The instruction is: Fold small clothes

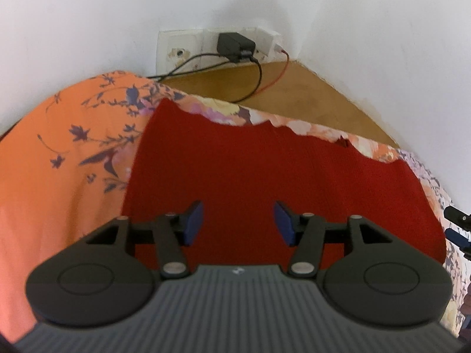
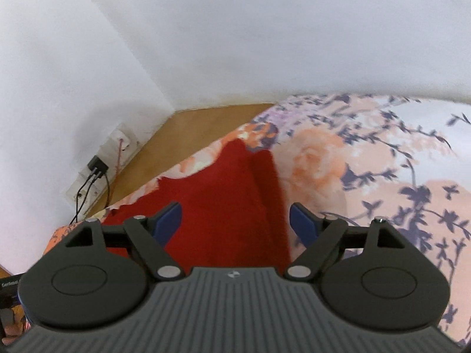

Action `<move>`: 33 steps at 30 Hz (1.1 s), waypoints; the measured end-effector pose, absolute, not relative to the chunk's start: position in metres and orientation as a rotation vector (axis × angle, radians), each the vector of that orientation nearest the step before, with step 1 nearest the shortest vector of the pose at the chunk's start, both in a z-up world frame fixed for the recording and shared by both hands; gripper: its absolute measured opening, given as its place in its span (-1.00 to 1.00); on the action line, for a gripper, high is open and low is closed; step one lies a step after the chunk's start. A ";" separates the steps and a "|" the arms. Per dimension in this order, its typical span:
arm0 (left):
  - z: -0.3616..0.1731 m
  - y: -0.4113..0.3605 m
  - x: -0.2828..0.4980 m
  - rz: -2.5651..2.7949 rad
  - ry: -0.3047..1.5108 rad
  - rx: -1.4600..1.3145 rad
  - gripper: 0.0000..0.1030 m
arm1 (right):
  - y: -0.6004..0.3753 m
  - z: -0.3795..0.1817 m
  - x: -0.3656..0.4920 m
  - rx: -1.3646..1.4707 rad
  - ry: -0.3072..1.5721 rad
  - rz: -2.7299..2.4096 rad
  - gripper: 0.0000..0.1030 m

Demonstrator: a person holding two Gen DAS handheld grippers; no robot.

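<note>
I am hovering both the left gripper (image 1: pixel 238 223) and right gripper (image 2: pixel 235 223), fingers wide and holding nothing, over the red garment (image 1: pixel 265 176) lying flat on the floral bedsheet (image 2: pixel 382 161), its long axis running toward the wall.

I'm looking at a matt red ribbed-knit cloth garment (image 1: pixel 265 176) lying on a smooth floral orange cotton-like bedsheet (image 1: pixel 59 161). My matt black plastic left gripper (image 1: pixel 238 223) is showing blue rubbery pads (image 1: pixel 194 222); beyond, a smooth brown wooden floor (image 1: pixel 294 94) is showing.

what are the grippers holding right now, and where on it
Nothing is held. The left gripper and right gripper are both open above the red garment, with empty space between their pads.
</note>
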State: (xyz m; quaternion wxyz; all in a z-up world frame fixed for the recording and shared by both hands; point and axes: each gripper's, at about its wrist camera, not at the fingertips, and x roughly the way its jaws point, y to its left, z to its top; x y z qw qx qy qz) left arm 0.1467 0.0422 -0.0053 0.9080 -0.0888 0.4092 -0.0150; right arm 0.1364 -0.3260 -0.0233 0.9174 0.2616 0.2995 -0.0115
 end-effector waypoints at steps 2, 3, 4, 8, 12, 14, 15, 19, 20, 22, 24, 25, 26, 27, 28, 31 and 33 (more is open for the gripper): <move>-0.007 0.036 0.144 -0.027 0.854 -0.168 0.07 | -0.332 -0.028 0.134 0.557 0.619 -0.011 0.66; -0.007 0.034 0.143 -0.024 0.857 -0.162 0.07 | -0.334 -0.029 0.135 0.564 0.617 0.007 0.66; -0.008 0.031 0.142 -0.022 0.858 -0.155 0.08 | -0.335 -0.030 0.136 0.565 0.617 0.030 0.66; -0.005 0.030 0.142 0.000 0.836 -0.134 0.08 | -0.335 -0.030 0.158 0.535 0.619 0.088 0.66; -0.007 0.037 0.146 0.084 0.824 -0.131 0.08 | -0.332 -0.035 0.188 0.505 0.641 0.114 0.63; -0.008 0.041 0.147 0.098 0.829 -0.143 0.08 | -0.329 -0.040 0.203 0.490 0.657 0.123 0.63; -0.009 0.043 0.146 0.102 0.828 -0.148 0.08 | -0.328 -0.043 0.208 0.483 0.662 0.121 0.63; -0.014 0.046 0.147 0.136 0.819 -0.150 0.08 | -0.324 -0.052 0.222 0.473 0.666 0.122 0.24; -0.015 0.046 0.147 0.142 0.820 -0.149 0.08 | -0.323 -0.054 0.223 0.469 0.672 0.120 -0.33; -0.017 0.045 0.148 0.146 0.824 -0.151 0.08 | -0.326 -0.057 0.222 0.515 0.657 0.139 -0.70; -0.017 0.042 0.147 0.135 0.821 -0.149 0.08 | -0.329 -0.054 0.214 0.534 0.631 0.112 -0.73; -0.017 0.041 0.147 0.127 0.818 -0.146 0.08 | -0.330 -0.053 0.211 0.532 0.624 0.096 -0.73; -0.018 0.039 0.147 0.122 0.818 -0.143 0.08 | -0.331 -0.053 0.207 0.535 0.621 0.082 -0.73; -0.019 0.037 0.148 0.118 0.820 -0.138 0.08 | -0.333 -0.054 0.204 0.539 0.622 0.074 -0.73; -0.020 0.035 0.149 0.112 0.825 -0.133 0.08 | -0.335 -0.056 0.203 0.541 0.623 0.071 -0.73; -0.025 0.029 0.151 0.116 0.836 -0.094 0.09 | -0.340 -0.066 0.205 0.583 0.629 0.061 -0.71; -0.026 0.026 0.151 0.114 0.834 -0.076 0.14 | -0.343 -0.067 0.206 0.607 0.634 0.066 -0.69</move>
